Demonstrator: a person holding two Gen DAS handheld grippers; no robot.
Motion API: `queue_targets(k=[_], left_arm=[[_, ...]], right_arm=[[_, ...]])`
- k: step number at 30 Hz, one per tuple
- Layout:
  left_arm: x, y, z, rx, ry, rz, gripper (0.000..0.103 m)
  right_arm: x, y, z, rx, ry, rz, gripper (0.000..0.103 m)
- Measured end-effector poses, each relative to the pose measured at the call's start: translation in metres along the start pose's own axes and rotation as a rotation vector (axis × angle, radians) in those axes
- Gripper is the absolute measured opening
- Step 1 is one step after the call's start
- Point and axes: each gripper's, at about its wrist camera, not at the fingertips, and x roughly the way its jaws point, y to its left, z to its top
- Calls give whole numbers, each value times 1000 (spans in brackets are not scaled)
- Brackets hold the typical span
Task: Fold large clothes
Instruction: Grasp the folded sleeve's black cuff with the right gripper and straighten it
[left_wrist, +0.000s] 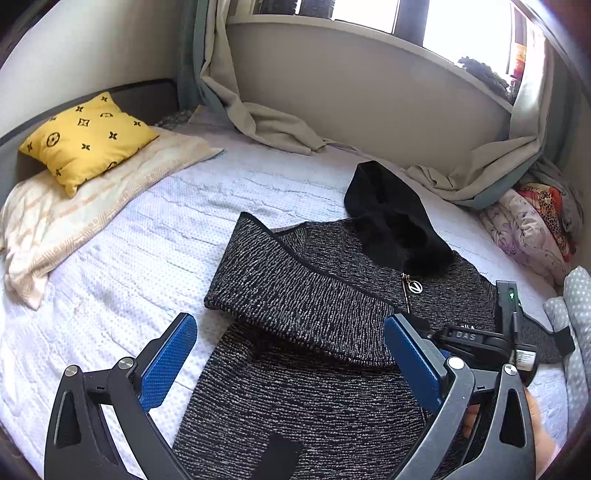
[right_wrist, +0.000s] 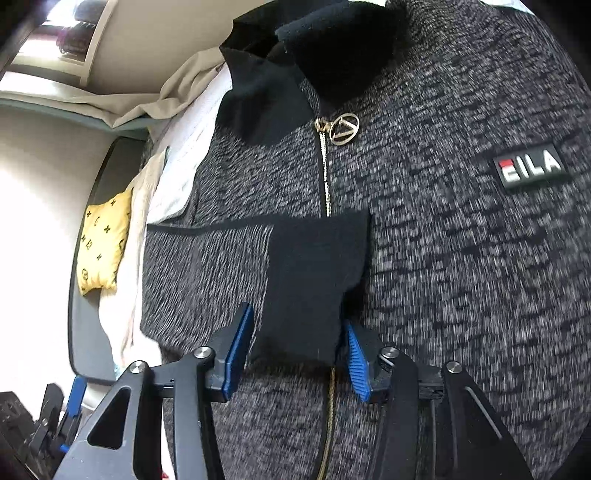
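A dark speckled knit zip jacket with a black hood lies face up on the white bed. One sleeve is folded across its chest. My left gripper hovers open and empty over the jacket's lower body. In the right wrist view the jacket fills the frame, with its gold zip pull and logo patch. My right gripper is open, its blue pads either side of the sleeve's black cuff, which lies on the chest. The right gripper also shows in the left wrist view.
A yellow patterned pillow sits on a cream blanket at the bed's far left. Beige curtains drape onto the bed along the window wall. Bundled floral bedding lies at the far right. The white bedspread spreads left of the jacket.
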Motion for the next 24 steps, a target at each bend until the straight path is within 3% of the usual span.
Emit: queue_targets(k=[2,4,5,10,16,20,24], left_arm=[[1,2,0,-8,4,2,103],[3,4,0,-11,9,6,103],[4,5,0,-12,13,9,103],[6,11,1,-23,19,29,103],[5,22,3,-34,12,60,103],[12,26,0,-17,38,113,103],[26,23,-8,3,87,142,103]], right_arm=[[3,4,4,-30,-14,-19,37],[7,10,6,-67,-15,-39,13],[10,11,7,-84,-7,-49,8],[0,22,13,-143,-15,-62,4],[-55,36,32,-268,-165,-170,3],[-84,21,43,-300,-264,-304,3],[-97,-3,51,-266,-295,-334,3]])
